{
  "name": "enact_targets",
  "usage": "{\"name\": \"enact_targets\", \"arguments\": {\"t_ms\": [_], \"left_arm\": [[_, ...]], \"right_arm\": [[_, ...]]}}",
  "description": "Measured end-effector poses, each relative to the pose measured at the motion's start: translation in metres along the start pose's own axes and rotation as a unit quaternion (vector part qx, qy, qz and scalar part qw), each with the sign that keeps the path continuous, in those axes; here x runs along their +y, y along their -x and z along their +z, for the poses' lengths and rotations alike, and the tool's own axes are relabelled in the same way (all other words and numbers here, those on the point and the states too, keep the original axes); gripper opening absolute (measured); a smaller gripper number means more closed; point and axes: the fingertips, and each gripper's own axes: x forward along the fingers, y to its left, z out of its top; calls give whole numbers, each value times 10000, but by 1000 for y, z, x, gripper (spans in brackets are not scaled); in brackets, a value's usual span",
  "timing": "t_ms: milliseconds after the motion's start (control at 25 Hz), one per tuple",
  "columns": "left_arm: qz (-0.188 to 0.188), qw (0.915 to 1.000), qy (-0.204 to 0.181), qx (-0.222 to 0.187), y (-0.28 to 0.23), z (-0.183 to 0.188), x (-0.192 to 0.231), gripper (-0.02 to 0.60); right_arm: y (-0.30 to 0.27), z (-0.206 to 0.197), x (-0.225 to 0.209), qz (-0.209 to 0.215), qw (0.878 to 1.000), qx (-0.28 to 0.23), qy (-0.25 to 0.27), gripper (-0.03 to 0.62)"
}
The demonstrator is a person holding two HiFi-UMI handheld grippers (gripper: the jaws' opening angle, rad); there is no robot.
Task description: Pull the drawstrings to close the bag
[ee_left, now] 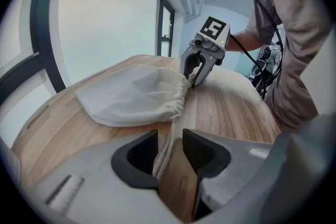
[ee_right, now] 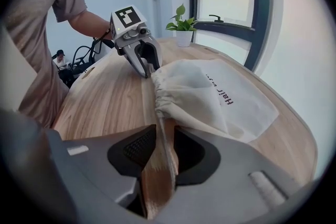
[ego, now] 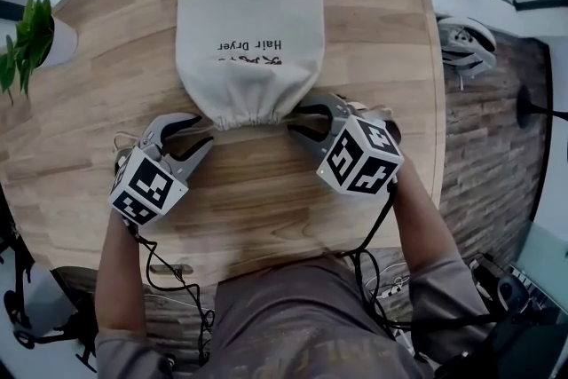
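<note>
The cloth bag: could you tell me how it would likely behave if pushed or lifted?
Probably floppy: the cloth bag lies flat and its neck is gathered into soft folds. It looks light and near-empty, so it would likely dangle if lifted and slide easily on the wooden table.

bag [ego: 250,49] — smaller print illegible

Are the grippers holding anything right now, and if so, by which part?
Nothing is clamped. The left gripper and right gripper each have a drawstring running between open jaws, unpinched.
</note>
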Motion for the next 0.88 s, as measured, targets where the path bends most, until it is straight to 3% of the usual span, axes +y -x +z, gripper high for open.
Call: {"name": "enact_targets", "arguments": {"t_ms": [40,160,360,480,680,880], "left_arm": [[-11,10000,-51,26,0,0,0,143],[3,9996,-251,142,-1,0,-2,20],[43,9993,-315,180,-2,0,-3,17],[58,9994,-283,213,-2,-1,-3,14],[293,9992,-120,223,2,-2,3,8],[168,9997,152,88,5,-7,0,8]], "right_arm": [[0,0,1,14,10000,65,57,135],[-3,1,8,72,9990,290,332,84],[-3,1,5,22,9997,199,-132,41],[-3,0,4,-25,9995,297,-125,38],[3,-6,0,-138,9993,226,-266,35],[15,-25,-2,-162,9989,144,-417,35]]}}
